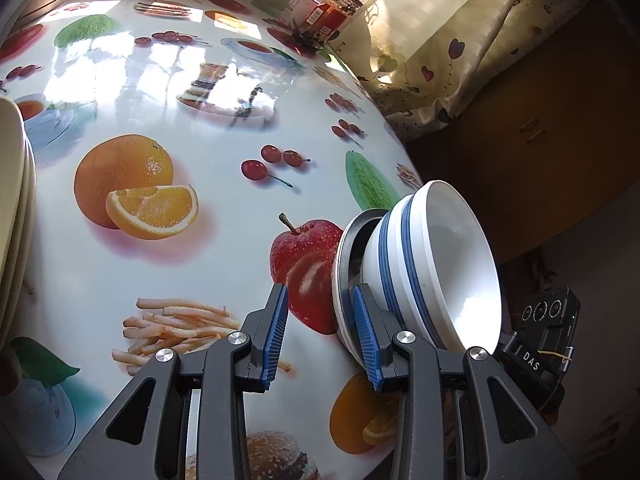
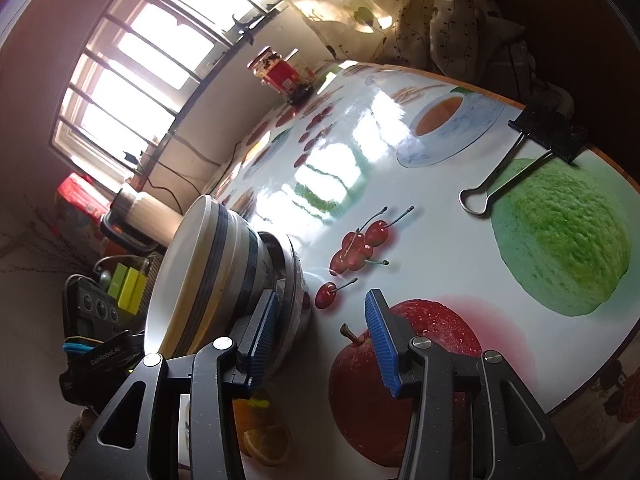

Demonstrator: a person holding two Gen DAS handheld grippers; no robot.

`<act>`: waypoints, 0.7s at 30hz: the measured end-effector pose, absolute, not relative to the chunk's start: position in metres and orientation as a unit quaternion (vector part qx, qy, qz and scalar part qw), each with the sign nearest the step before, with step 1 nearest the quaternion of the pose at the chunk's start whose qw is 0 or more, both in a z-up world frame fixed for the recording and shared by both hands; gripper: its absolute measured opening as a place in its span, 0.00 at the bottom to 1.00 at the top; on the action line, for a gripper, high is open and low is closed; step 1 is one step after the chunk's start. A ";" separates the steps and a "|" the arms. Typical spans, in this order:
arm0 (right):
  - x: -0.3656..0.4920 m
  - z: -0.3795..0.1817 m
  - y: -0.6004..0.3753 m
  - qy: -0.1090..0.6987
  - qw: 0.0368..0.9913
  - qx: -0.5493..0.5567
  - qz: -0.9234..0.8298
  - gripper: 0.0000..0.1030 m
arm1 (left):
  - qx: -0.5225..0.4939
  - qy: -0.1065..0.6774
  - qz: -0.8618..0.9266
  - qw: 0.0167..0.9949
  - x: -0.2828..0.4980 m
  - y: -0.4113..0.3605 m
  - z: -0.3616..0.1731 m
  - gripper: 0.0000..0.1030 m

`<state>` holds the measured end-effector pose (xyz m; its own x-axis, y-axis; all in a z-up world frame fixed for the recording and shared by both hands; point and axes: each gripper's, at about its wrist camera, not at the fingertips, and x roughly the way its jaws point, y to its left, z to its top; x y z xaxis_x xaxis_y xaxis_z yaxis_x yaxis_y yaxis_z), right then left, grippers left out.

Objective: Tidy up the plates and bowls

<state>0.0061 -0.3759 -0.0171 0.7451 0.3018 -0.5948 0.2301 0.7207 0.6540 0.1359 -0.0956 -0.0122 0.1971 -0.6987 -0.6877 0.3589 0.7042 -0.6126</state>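
A stack of white bowls with blue stripes point(image 1: 432, 264) sits on a plate point(image 1: 344, 280) on the fruit-print table; it also shows in the right wrist view point(image 2: 216, 264) on its plate point(image 2: 294, 292). My left gripper point(image 1: 320, 332) is open, its right finger point(image 1: 366, 336) at the plate's rim and its left finger over bare table. My right gripper point(image 2: 320, 340) is open, its left finger point(image 2: 262, 332) against the plate's rim. Cream plates point(image 1: 14, 200) are stacked at the left edge of the left wrist view.
A jar with a red label point(image 1: 334, 10) and a white cup point(image 1: 298, 6) stand at the table's far edge; the jar also shows in the right wrist view point(image 2: 276, 70). A black binder clip point(image 2: 520, 152) clamps the tablecloth's edge. A patterned curtain point(image 1: 440, 40) hangs beyond.
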 end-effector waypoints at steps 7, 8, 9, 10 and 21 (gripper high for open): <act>0.007 -0.019 -0.377 0.352 0.850 0.389 0.040 0.34 | -0.166 0.528 -0.352 0.755 0.136 -0.095 -0.012 0.32; 0.008 -0.019 -0.377 0.351 0.850 0.392 0.043 0.32 | -0.166 0.527 -0.353 0.755 0.136 -0.095 -0.011 0.31; 0.008 -0.019 -0.377 0.350 0.849 0.392 0.045 0.30 | -0.165 0.526 -0.353 0.756 0.135 -0.095 -0.010 0.30; 0.008 -0.018 -0.376 0.350 0.849 0.392 0.046 0.29 | -0.164 0.526 -0.353 0.756 0.135 -0.096 -0.010 0.29; 0.011 -0.014 -0.371 0.343 0.851 0.392 0.065 0.11 | -0.159 0.518 -0.364 0.757 0.132 -0.100 -0.004 0.13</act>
